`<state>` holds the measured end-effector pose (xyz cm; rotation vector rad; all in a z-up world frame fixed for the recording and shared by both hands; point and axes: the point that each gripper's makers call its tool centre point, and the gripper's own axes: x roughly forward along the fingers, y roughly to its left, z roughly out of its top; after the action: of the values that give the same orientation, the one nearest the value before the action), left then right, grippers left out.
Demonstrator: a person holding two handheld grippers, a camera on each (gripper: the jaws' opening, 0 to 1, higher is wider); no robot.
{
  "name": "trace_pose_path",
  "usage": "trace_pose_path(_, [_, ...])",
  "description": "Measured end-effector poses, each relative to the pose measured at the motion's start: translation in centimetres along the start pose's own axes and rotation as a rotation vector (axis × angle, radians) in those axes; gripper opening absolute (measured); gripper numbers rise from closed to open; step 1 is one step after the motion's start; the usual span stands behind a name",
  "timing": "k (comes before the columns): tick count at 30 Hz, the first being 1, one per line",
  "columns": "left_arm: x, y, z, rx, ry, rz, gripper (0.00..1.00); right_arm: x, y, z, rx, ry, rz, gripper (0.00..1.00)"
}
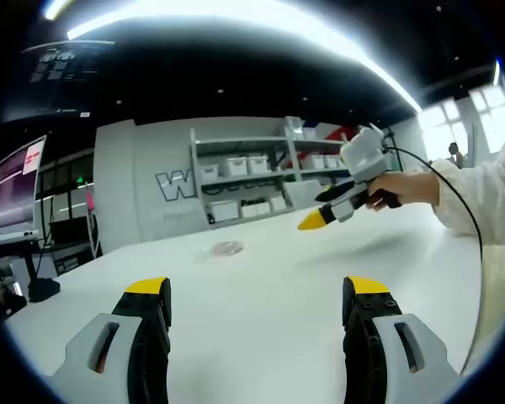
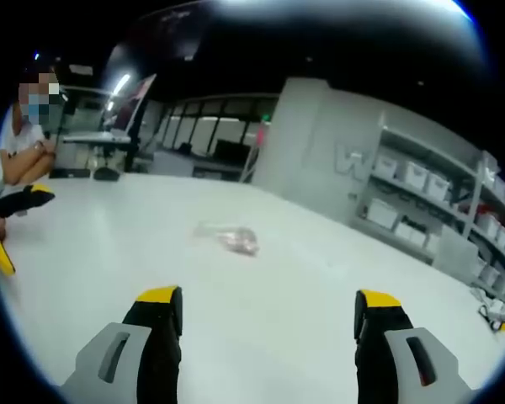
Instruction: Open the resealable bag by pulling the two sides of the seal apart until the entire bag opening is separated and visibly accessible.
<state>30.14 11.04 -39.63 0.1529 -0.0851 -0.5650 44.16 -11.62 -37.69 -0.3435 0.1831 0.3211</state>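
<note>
White table (image 1: 261, 295) before shelves (image 1: 244, 177) of bins; monitor (image 1: 17, 185) at one side.

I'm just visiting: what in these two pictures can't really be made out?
- Resealable bag: small and blurred on the white table in the right gripper view; its seal can't be told open or shut. In the left gripper view it is smaller still.
- Bag contents: a pinkish smudge, too blurred to name.
- Right tongs in the left gripper view: tip gap too small to judge there.
- Shelf bins: labels unreadable.
</note>
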Motion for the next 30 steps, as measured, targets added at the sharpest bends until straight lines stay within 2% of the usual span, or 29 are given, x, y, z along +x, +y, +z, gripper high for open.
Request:
trace_pose_path(22, [0.0, 0.1, 0.0, 0.0, 0.001, 0.002, 0.83, 0.9, 0.3, 0.6, -0.026, -0.008, 0.002, 0.85])
trace_pose_path(30, [0.0, 0.1, 0.0, 0.001, 0.001, 0.004, 0.83, 1.6, 0.2, 1.5, -0.133, -0.032, -0.025, 0.85])
